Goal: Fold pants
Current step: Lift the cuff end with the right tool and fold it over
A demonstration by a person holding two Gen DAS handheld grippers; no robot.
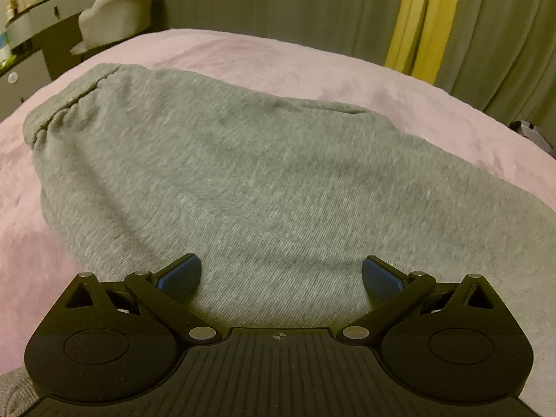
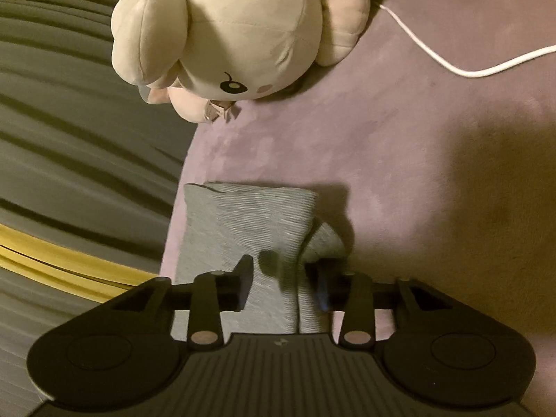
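Note:
Grey sweatpants (image 1: pixel 226 173) lie on a pink bed cover (image 1: pixel 312 62), with the gathered waistband (image 1: pixel 69 104) at the far left. My left gripper (image 1: pixel 281 274) hovers low over the cloth, its blue pads (image 1: pixel 180 274) wide apart and holding nothing. In the right wrist view the leg end (image 2: pixel 243 215) lies flat near the bed's edge, one corner curled up. My right gripper (image 2: pixel 283 281) straddles it partly open. A raised ridge of grey cloth runs between the fingers, and no pad visibly presses on it.
A cream plush toy (image 2: pixel 236 34) lies beyond the leg end, with a white cable (image 2: pixel 451 66) to its right. The bed edge drops off to the left toward grey and yellow curtains (image 2: pixel 69 139). A padded chair (image 1: pixel 114 17) and a desk stand at the far left.

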